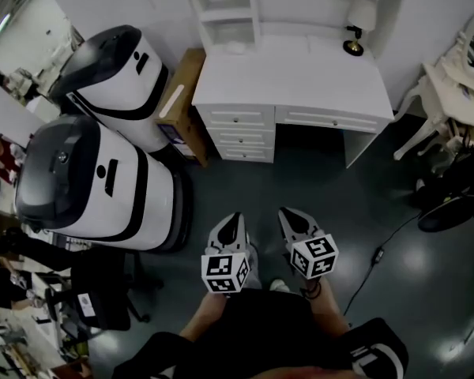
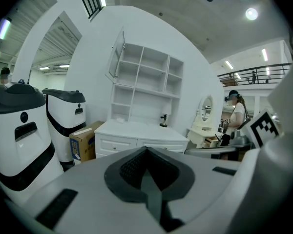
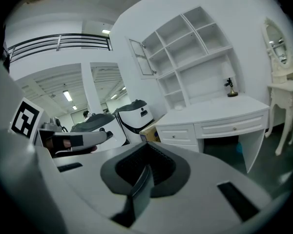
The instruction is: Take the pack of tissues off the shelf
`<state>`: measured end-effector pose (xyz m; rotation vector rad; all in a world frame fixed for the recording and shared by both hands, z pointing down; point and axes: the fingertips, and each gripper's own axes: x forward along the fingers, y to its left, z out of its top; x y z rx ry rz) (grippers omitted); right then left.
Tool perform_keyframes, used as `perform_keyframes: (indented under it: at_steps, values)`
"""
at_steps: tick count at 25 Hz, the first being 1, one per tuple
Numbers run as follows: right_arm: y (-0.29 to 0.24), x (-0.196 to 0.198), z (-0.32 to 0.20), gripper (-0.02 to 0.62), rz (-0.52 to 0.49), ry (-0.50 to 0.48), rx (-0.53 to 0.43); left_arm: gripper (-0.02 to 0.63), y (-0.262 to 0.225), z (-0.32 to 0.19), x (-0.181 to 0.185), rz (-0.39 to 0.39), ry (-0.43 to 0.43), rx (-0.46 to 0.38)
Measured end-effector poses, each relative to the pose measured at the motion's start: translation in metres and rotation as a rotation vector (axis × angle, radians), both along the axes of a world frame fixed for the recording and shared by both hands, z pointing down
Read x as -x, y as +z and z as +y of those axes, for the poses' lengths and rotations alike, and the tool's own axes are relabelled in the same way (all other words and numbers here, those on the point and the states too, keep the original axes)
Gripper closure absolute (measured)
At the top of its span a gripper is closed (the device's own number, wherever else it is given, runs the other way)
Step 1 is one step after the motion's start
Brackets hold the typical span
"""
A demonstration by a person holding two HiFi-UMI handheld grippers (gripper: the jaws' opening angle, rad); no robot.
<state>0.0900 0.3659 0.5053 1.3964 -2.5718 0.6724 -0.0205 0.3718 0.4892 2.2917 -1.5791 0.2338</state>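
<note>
Person's torso cropped, tissue pack faint

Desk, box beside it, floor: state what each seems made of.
Desk: probably painted wood or board, matte white, with panelled drawer fronts and small knobs.
Box: cardboard, plain brown, a pale strip along its top.
Floor: hard, dark, glossy, perhaps sealed concrete or epoxy; lights reflect in it.

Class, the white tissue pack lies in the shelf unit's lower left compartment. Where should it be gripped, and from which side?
Probably its near end, top and bottom, coming level from the open front: the tissue pack looks flat and low, with the shelf unit walling both sides and a board overhead.
</note>
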Motion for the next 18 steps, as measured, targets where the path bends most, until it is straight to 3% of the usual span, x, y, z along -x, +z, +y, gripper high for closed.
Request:
perform_keyframes:
  at_steps: [5, 9, 11, 14, 18]
  values:
    - [-0.003, -0.012, -0.027, 0.575, 0.017, 0.055, 0.006, 0.597, 0.009, -0.032, -0.009, 0.022, 0.054, 0.023]
    - [0.013, -0.021, -0.039, 0.575, -0.004, 0.119, 0.090, 0.597, 0.017, -0.051, -0.001, 0.039, 0.063, 0.062]
    - [0.016, -0.020, -0.052, 0.575, 0.046, 0.133, 0.102, 0.597, 0.020, -0.069, 0.009, 0.053, 0.052, 0.067]
    - [0.001, 0.007, -0.084, 0.575, 0.125, 0.104, 0.050, 0.597, 0.023, -0.101, 0.033, 0.059, 0.034, 0.069]
    - [-0.032, 0.062, -0.131, 0.575, 0.106, 0.028, -0.044, 0.597, 0.007, -0.150, 0.072, 0.063, 0.015, 0.021]
